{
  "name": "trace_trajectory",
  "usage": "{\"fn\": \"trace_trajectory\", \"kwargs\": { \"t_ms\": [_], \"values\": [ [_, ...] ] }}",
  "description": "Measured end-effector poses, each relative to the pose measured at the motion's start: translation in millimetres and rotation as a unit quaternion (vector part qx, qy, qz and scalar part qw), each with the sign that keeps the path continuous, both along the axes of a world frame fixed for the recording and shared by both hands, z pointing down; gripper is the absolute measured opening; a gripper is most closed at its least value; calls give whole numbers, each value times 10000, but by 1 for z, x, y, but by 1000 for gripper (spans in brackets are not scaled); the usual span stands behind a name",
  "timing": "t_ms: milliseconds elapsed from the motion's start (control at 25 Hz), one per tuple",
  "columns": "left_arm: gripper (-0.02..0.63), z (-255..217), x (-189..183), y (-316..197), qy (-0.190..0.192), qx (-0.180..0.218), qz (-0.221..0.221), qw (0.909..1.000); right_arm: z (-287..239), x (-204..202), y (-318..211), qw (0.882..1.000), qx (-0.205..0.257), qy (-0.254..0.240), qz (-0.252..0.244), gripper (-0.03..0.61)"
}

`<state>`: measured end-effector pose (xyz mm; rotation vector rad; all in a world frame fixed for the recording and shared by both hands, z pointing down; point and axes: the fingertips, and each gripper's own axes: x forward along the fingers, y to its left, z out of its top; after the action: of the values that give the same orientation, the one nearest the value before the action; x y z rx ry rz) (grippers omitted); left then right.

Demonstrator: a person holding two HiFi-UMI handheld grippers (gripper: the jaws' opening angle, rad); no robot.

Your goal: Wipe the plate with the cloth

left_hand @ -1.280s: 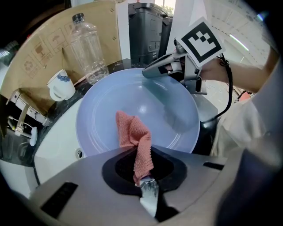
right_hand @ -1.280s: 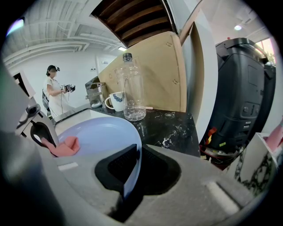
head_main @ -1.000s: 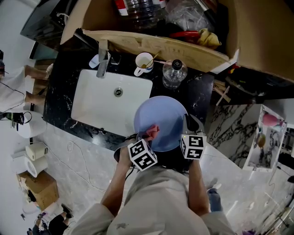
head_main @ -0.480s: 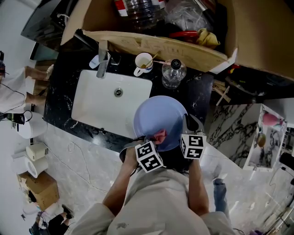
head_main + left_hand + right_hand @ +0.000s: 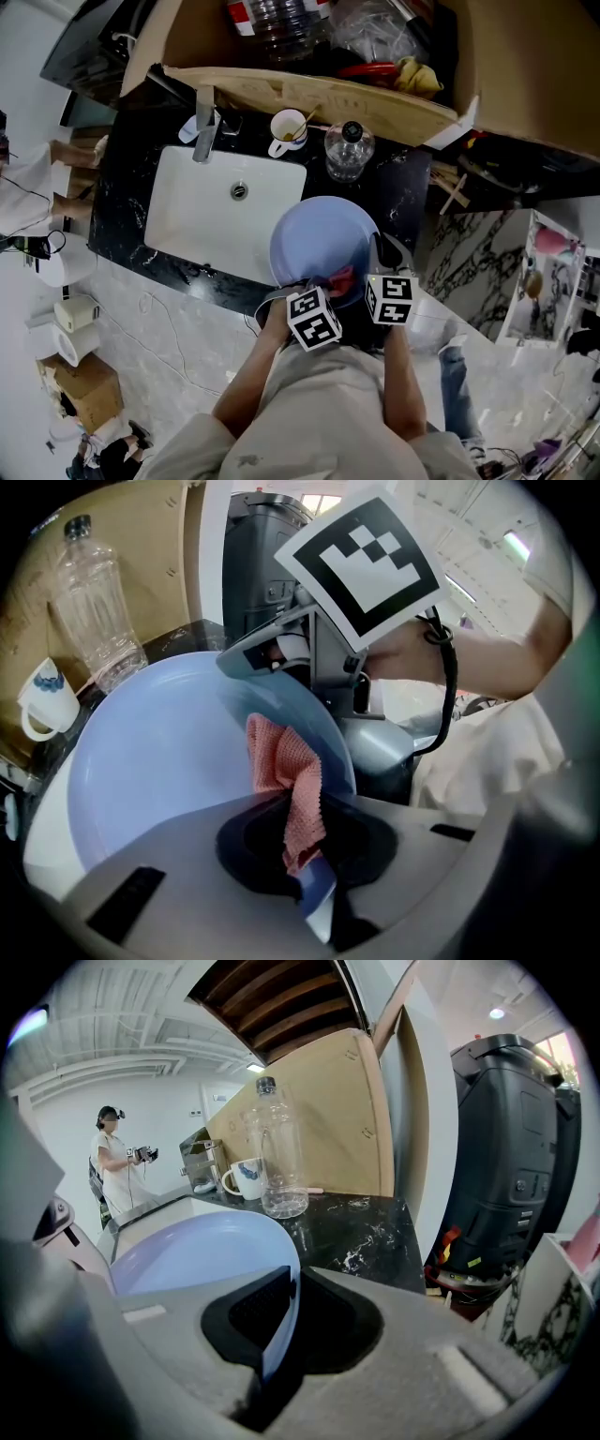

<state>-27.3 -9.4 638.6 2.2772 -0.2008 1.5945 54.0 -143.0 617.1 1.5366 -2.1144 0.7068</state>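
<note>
A pale blue plate is held over the black counter's front edge, partly above the white sink. My right gripper is shut on the plate's near right rim. My left gripper is shut on a pink cloth, which lies against the plate's near rim. In the left gripper view the cloth hangs from the jaws and rests on the plate close to its right edge.
On the black counter behind the plate stand a clear plastic bottle and a white mug. A faucet is at the sink's back. A wooden shelf overhangs the counter. A person stands far off.
My left gripper has carried the pink cloth to the right along the plate's near rim, toward the right gripper. The right gripper and plate have stayed nearly still.
</note>
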Motion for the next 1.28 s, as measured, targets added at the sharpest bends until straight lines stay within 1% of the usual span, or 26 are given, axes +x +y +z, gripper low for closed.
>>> {"fn": "trace_trajectory", "kwargs": {
  "t_ms": [320,440,880,1080,1280],
  "values": [
    [34,-3,21,-8,452,-179,-146,9987,0,0,-1,10000,-23,-44,-19,40],
    [34,-5,25,-13,588,-188,-227,9978,0,-1,0,9999,-70,-100,-41,40],
    [34,-6,41,-45,920,124,-625,9937,1,0,0,9997,-124,-196,-79,38],
    [34,-7,45,-53,1012,217,-778,9916,-1,0,3,9996,-161,-217,-70,38],
    [33,-8,47,-66,1093,391,-914,9890,-1,1,3,9995,-172,-261,-49,38]
  ]
}}
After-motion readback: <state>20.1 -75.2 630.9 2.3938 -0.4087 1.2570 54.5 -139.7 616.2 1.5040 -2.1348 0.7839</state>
